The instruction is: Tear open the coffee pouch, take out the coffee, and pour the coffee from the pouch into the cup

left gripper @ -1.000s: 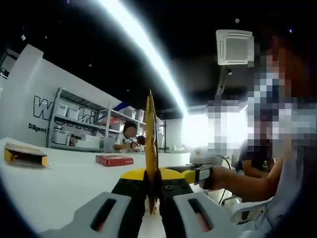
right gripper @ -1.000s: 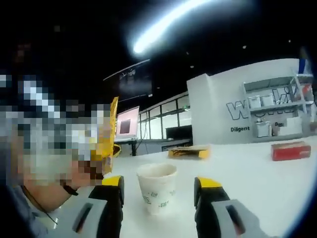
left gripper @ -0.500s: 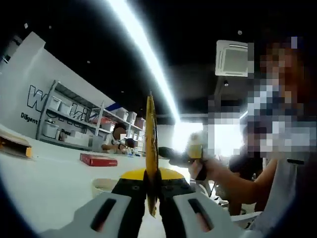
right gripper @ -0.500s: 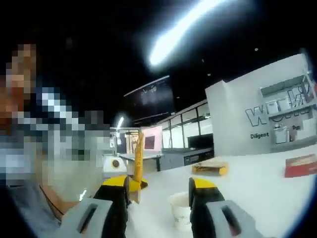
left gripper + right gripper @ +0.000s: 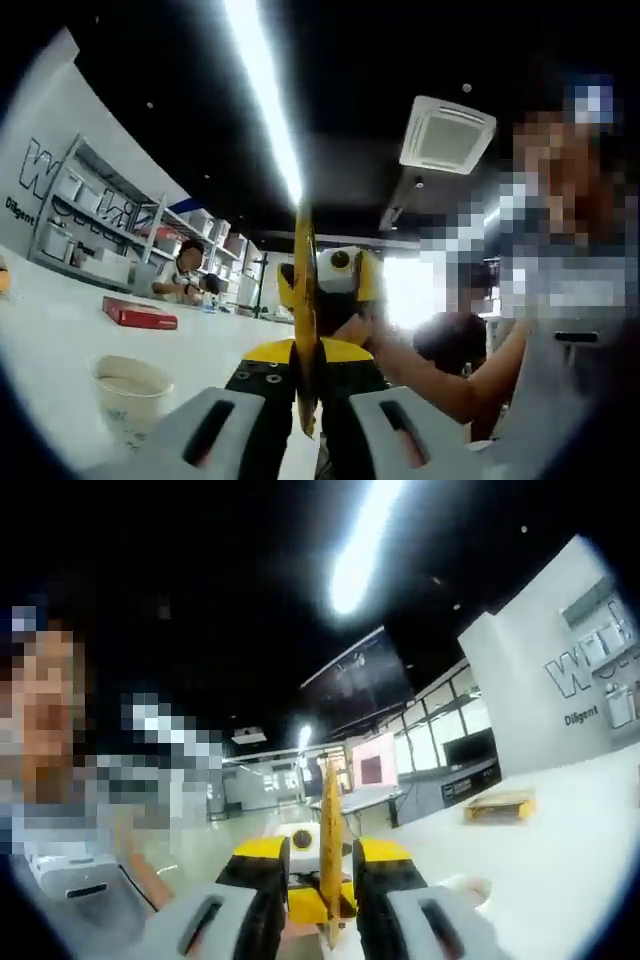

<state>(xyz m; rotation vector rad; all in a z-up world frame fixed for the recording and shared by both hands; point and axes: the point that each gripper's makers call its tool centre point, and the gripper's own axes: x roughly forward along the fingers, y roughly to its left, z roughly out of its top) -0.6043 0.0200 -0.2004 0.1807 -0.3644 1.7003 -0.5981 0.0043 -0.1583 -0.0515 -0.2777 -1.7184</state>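
A yellow coffee pouch [image 5: 305,290] stands edge-on and upright, and my left gripper [image 5: 305,372] is shut on its lower part. In the left gripper view a hand holds my right gripper [image 5: 338,282] close against the pouch's upper part from behind. The right gripper view has the same pouch [image 5: 330,830] rising between the jaws of my right gripper [image 5: 322,858], which stand narrowly open on either side of it, a small gap showing on each side. A white paper cup [image 5: 128,393] stands on the table at the lower left.
A white table [image 5: 50,330] carries a red box [image 5: 140,314] beyond the cup, and a flat yellow box [image 5: 498,805] lies further off. Shelving with bins lines the far wall [image 5: 60,215]. The person holding the grippers is close on the right [image 5: 560,380].
My right gripper has come from above the cup up to the pouch, and its jaws have narrowed around it. The left gripper keeps its hold; its view has swung so the cup now shows.
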